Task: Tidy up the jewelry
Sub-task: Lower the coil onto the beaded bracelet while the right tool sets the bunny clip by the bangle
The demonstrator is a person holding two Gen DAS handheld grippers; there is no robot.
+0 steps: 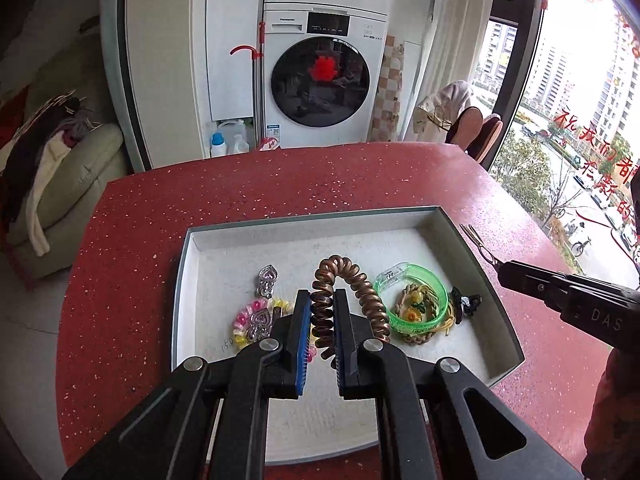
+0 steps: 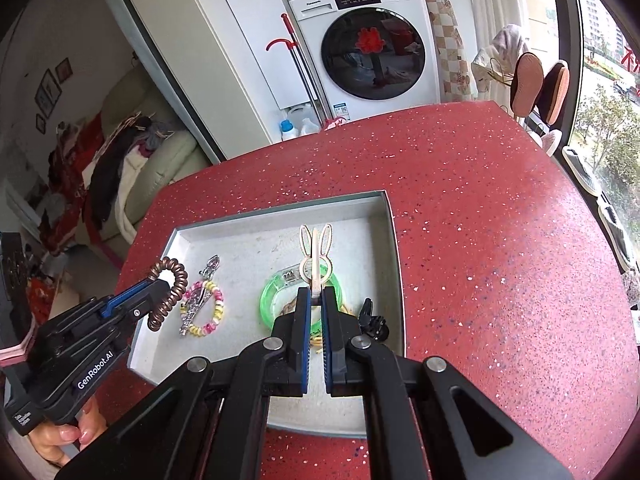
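While both grippers hover over the white tray (image 1: 472, 240) on the red table (image 1: 280, 176), each carries one piece of jewelry.
Left gripper (image 1: 323, 312) fingers clamped on a brown coil hair tie (image 1: 344, 268); right gripper (image 2: 316, 300) fingers pinched together on a cream rabbit-ear clip (image 2: 316, 248), above the green bangle (image 2: 272, 292); likely the placing step; next, each piece needs a free spot before release.
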